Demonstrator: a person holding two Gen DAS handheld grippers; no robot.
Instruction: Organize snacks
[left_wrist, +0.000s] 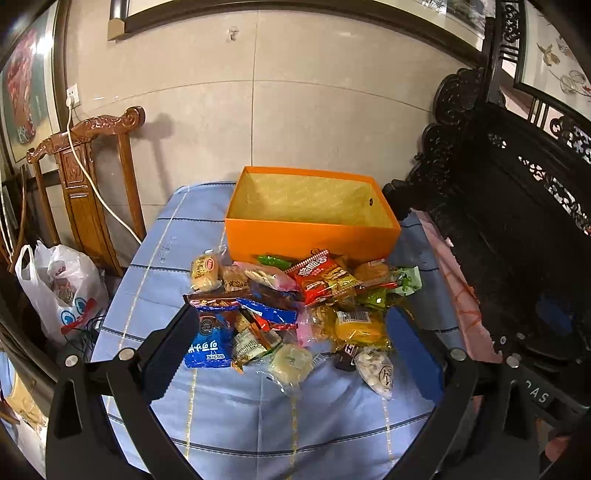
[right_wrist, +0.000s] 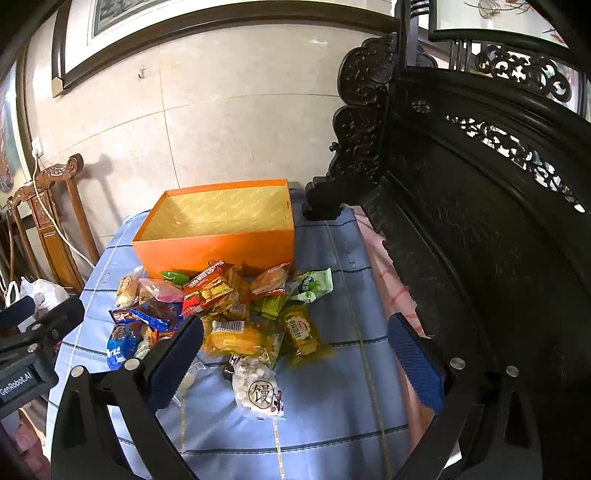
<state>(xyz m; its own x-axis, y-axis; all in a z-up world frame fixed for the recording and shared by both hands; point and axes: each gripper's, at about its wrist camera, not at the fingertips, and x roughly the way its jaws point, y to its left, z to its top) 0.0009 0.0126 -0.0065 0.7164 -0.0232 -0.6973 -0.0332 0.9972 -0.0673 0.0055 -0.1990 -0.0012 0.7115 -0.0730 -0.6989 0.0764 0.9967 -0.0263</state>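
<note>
The right gripper (right_wrist: 295, 354) hangs with its fingers spread wide over a blue checked tablecloth (right_wrist: 332, 424). A heap of snack packets (right_wrist: 221, 306) lies between the fingers and an orange box (right_wrist: 218, 247), touching its front wall. A dark carved bench (right_wrist: 480, 221) stands at the right.

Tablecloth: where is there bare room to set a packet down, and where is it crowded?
Bare tablecloth lies in front of the snack pile, and along its right toward the pink cloth. The orange box looks empty. Crowded: the strip between pile and box front.
</note>
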